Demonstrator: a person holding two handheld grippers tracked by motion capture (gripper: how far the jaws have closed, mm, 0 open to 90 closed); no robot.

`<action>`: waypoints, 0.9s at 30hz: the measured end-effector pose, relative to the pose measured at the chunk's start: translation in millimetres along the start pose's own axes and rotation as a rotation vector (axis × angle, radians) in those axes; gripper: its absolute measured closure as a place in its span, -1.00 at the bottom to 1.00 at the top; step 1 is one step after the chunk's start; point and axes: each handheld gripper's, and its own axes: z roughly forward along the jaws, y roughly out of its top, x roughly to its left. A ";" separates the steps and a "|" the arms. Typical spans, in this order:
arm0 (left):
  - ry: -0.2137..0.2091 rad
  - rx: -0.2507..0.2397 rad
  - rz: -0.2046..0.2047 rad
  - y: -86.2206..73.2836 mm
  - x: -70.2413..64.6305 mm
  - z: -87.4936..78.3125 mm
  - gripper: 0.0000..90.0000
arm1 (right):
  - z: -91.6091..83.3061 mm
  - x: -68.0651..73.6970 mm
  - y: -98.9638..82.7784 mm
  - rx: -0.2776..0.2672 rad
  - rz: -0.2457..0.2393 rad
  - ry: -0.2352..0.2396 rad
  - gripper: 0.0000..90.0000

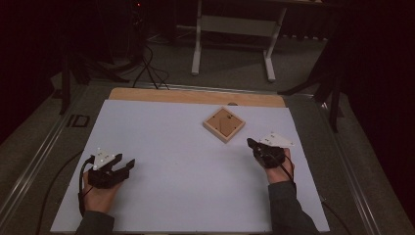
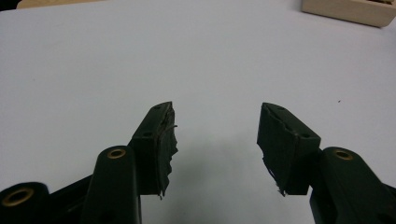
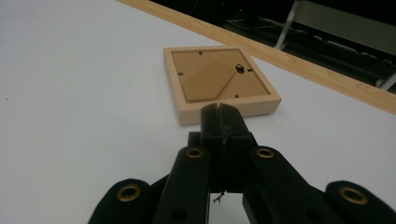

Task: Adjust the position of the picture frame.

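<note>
Black jaws of the right gripper fill the bottom of its own view, pressed together on nothing. Just beyond their tips, at frame centre, lies the frame, a square wooden picture frame resting back-up, its hanger and brown backing plain to see. Nothing stands between them. From the high view, that frame sits right of centre on the white sheet, with the right gripper below and to its right. At lower left, the left gripper rests well apart. Its own view shows the left gripper gaping wide and empty over bare sheet, a corner of the frame at upper right.
</note>
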 end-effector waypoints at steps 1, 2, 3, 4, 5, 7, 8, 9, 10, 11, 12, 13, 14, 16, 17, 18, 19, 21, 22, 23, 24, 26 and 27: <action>0.000 0.001 0.001 0.0 -0.1 0.1 0.03 | 1.1 0.1 1.2 0.001 -0.004 -0.001 0.99; 0.000 0.000 0.002 0.0 -0.3 0.1 0.03 | 2.4 0.2 2.3 0.002 -0.007 0.000 0.99; -0.001 -0.001 0.002 0.0 -0.4 0.1 0.03 | 3.8 0.3 3.5 0.001 -0.008 0.001 0.99; -0.001 -0.001 0.003 0.1 -0.4 0.1 0.03 | 5.2 0.4 4.8 -0.002 -0.010 0.001 0.99; -0.001 0.000 0.003 0.1 -0.5 0.1 0.02 | 6.4 0.4 6.1 0.000 -0.011 0.001 0.99; 0.000 0.000 0.002 0.0 -0.7 0.4 0.03 | 9.4 0.6 8.6 -0.004 -0.014 0.003 0.99; 0.000 -0.001 0.002 0.0 -0.7 0.4 0.03 | 10.8 0.7 9.6 -0.006 -0.013 0.005 0.99; 0.000 -0.001 0.001 0.0 -0.8 0.5 0.03 | 12.4 0.7 10.6 -0.003 -0.014 0.004 0.99; -0.001 -0.001 0.002 0.0 -0.8 0.5 0.02 | 14.1 0.7 11.4 -0.003 -0.015 0.004 0.99; -0.001 0.000 0.002 0.0 -0.8 0.4 0.03 | 15.7 0.7 12.3 0.000 -0.015 0.003 0.99; -0.001 0.000 0.003 0.1 -0.8 0.3 0.02 | 17.5 0.5 13.0 -0.003 -0.015 0.004 0.99; -0.001 0.000 0.003 0.1 -0.9 0.3 0.02 | 19.4 0.3 13.5 -0.001 -0.014 0.003 0.99; -0.001 -0.001 0.004 0.1 -0.9 0.3 0.03 | 21.6 -0.3 14.1 0.001 -0.014 0.001 0.99; -0.002 0.000 0.004 0.1 -0.9 0.5 0.03 | 25.9 -1.0 15.1 0.007 -0.012 0.000 0.99; -0.002 0.000 0.004 0.1 -0.9 0.5 0.03 | 25.9 -1.0 15.1 0.007 -0.012 0.000 0.99; -0.002 0.000 0.006 0.1 -1.0 0.5 0.03 | 28.2 -1.1 15.7 0.009 -0.011 0.000 0.99; -0.002 0.000 0.006 0.1 -1.1 0.6 0.03 | 32.1 -1.5 16.4 0.011 -0.013 0.000 0.99; -0.003 0.001 0.007 0.2 -1.2 0.8 0.03 | 36.6 -2.0 17.0 0.018 -0.010 0.000 0.99; -0.004 0.000 0.008 0.2 -1.3 0.9 0.03 | 38.7 -2.3 17.3 0.021 -0.007 0.001 0.99; -0.004 0.001 0.009 0.2 -1.4 0.9 0.03 | 40.7 -2.6 17.6 0.021 -0.005 0.004 0.99; -0.004 0.001 0.010 0.2 -1.4 1.0 0.03 | 42.2 -2.9 17.9 0.023 -0.004 0.005 0.99; -0.005 -0.001 0.010 0.1 -1.7 1.0 0.03 | 46.8 -3.4 18.4 0.029 -0.008 0.004 0.99; -0.005 0.000 0.011 0.2 -1.7 0.9 0.03 | 49.8 -4.1 18.5 0.033 -0.007 0.004 0.99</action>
